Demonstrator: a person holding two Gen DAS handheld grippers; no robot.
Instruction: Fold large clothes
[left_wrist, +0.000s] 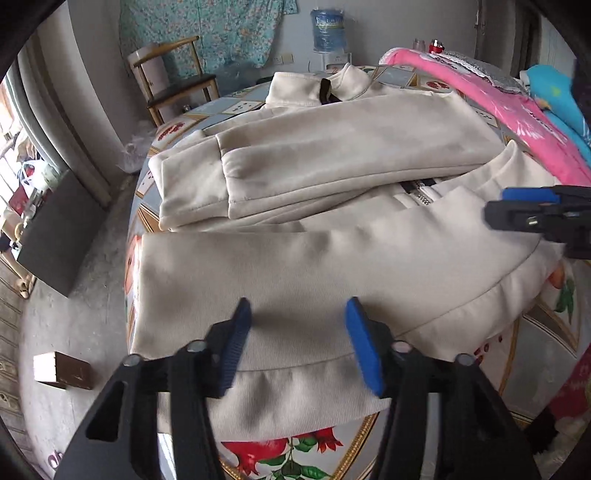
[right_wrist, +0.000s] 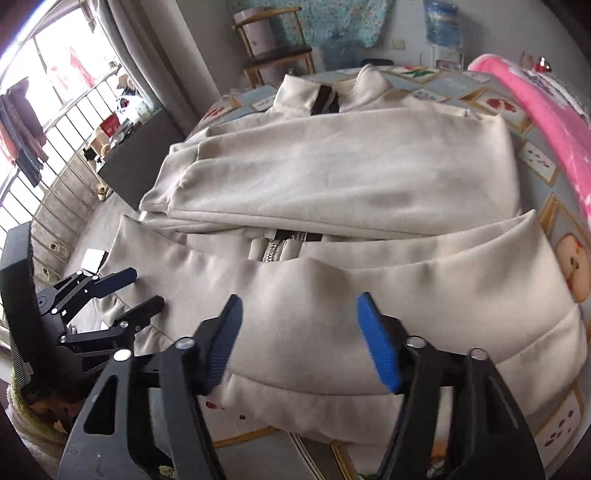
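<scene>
Closest in, left gripper (left_wrist: 297, 343) spread apart, blue pads clear of cloth, nothing pinched, hovering just above the ribbed hem (left_wrist: 295, 391) of the cream jacket (left_wrist: 332, 266). Same story for the right gripper (right_wrist: 299, 341): jaws parted, empty, poised over the near folded edge further along. Both hands off the fabric, then, with the bottom portion already turned up over the body.

Probably a re-grip coming for the next fold. Best done by biting the doubled near edge at two points well apart, one toward each end, catching both layers together so the lower one does not slide. Worth lifting evenly and carrying level toward the collar, then laying down gently rather than dropping. Risk, as a judgement: thick fleece springing back, or one corner trailing off the table edge on the left side.

Now the garment itself. Spread across a round table (left_wrist: 546, 354) covered in a fruit-patterned cloth, near hem at the table's rim. Soft, thick, matte cream fabric, faint grey smudges. Mid-way up, a short stretch of zipper (left_wrist: 421, 194) peeking from between the layers. Beyond that, two sleeves folded flat across the chest, cuffs (left_wrist: 195, 184) stacked toward the left. Furthest off, stand-up collar (left_wrist: 332, 86) with a dark lining, lying open. Pink bedding (left_wrist: 517, 110) piled just beside the jacket on the right, wooden chair (left_wrist: 173, 77) behind.
</scene>
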